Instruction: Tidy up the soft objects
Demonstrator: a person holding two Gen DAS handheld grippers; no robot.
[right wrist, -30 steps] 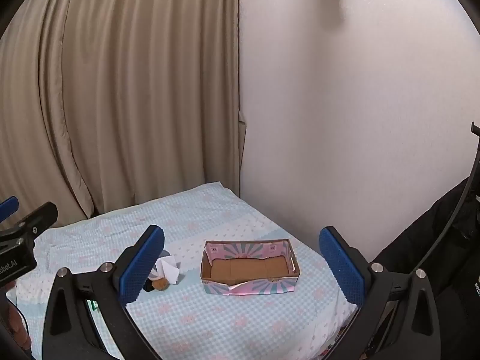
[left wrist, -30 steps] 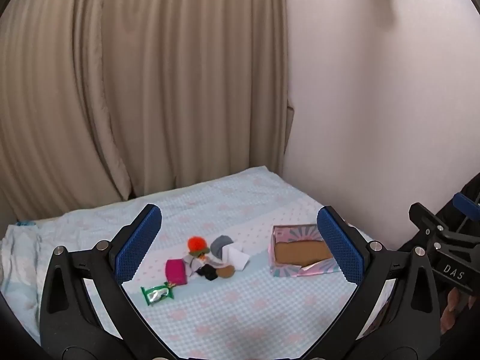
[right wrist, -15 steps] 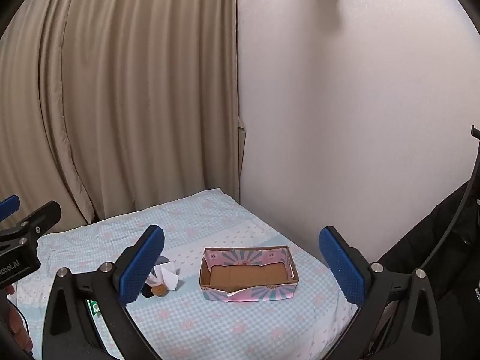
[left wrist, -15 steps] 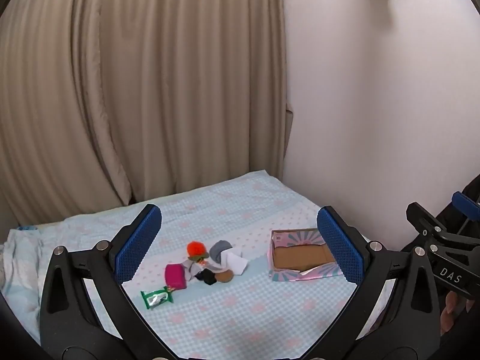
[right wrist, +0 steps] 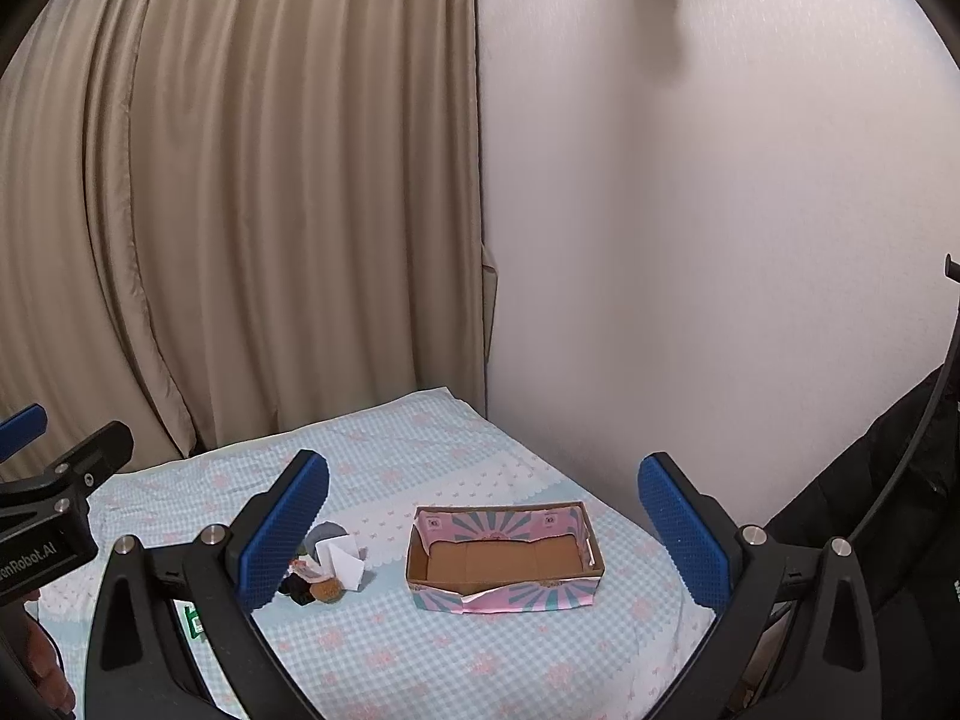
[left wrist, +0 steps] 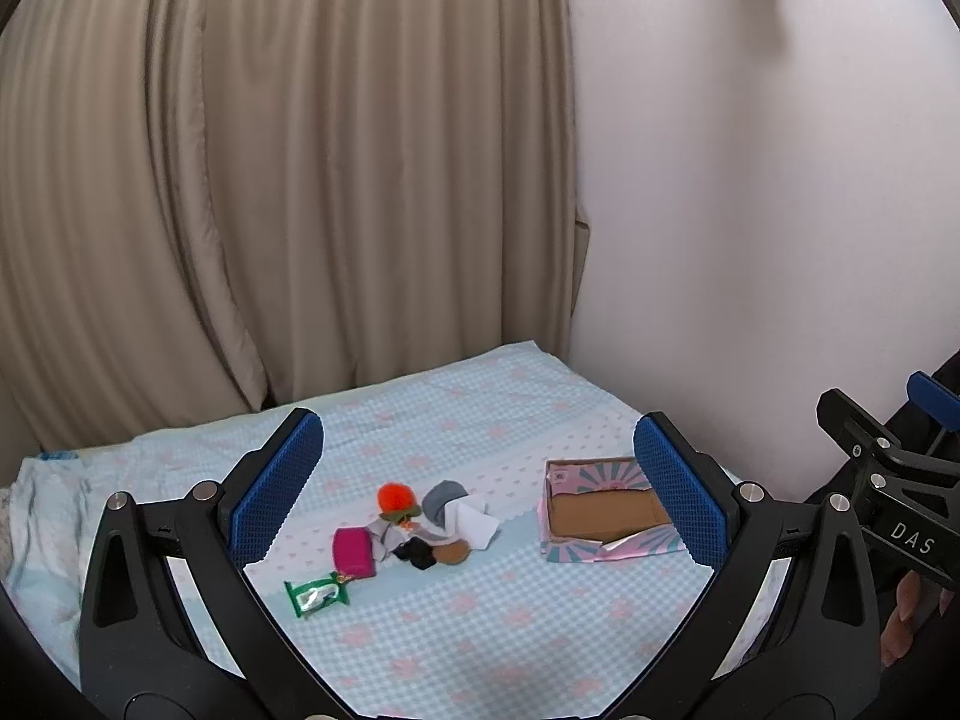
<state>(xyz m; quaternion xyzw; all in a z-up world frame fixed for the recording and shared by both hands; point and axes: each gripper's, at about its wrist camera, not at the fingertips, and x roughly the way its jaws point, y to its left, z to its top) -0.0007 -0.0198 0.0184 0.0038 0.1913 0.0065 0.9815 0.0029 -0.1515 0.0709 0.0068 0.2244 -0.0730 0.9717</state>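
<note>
Both held high above the bed (left wrist: 510, 600), nothing in either. Left hand-held gripper (left wrist: 477, 495) jaws spread wide, empty. Right hand-held gripper (right wrist: 483, 531) same, wide apart, empty.

Soft pile (left wrist: 429, 525) sits mid-bed on the blue checked sheet: orange pompom (left wrist: 396, 497), grey cloth (left wrist: 443, 498), white cloth (left wrist: 477, 521), black bit (left wrist: 418, 555), brown round piece (left wrist: 451, 553), all touching or overlapping. Magenta pouch (left wrist: 355, 551) just beside the pile's left edge. Green packet (left wrist: 316, 594) near the pouch, closer to the camera.

Box (left wrist: 606, 510), pink-blue pattern outside, brown cardboard inside, apart from the pile to its right, near the wall (left wrist: 750, 210); inside looks bare. Beige curtain (left wrist: 270, 180) behind the bed.
</note>
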